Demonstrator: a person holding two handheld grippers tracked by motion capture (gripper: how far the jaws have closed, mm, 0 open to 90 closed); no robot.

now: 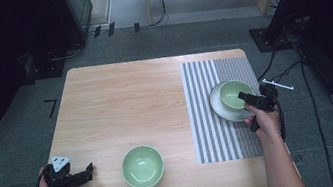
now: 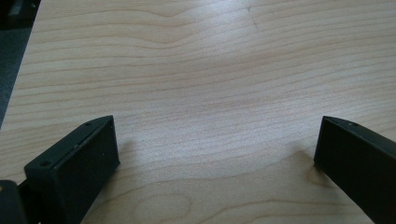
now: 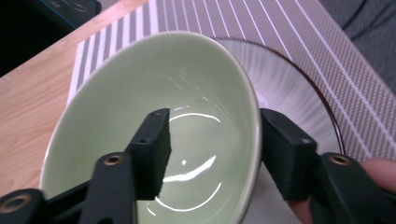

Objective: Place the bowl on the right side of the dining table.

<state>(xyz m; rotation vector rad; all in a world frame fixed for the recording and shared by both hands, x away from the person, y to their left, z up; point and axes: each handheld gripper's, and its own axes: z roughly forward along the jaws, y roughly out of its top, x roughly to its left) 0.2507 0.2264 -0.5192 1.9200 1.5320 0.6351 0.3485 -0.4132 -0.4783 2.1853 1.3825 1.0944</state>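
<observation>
High view: right gripper (image 1: pixel 248 98) at the bowl (image 1: pixel 233 93) on the plate (image 1: pixel 219 107), centre right; left gripper (image 1: pixel 77 176) idle, released. Right gripper view: jaws straddle the rim, not pressing. Judged step: release; next, withdraw clear

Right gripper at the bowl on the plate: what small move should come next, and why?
Probably lift the right gripper straight up and back off the green bowl. The bowl already sits on the white plate on the striped mat, and the jaws straddle its rim, one inside and one outside, with a gap showing at the inner one. A sideways pull could drag the rim.
</observation>
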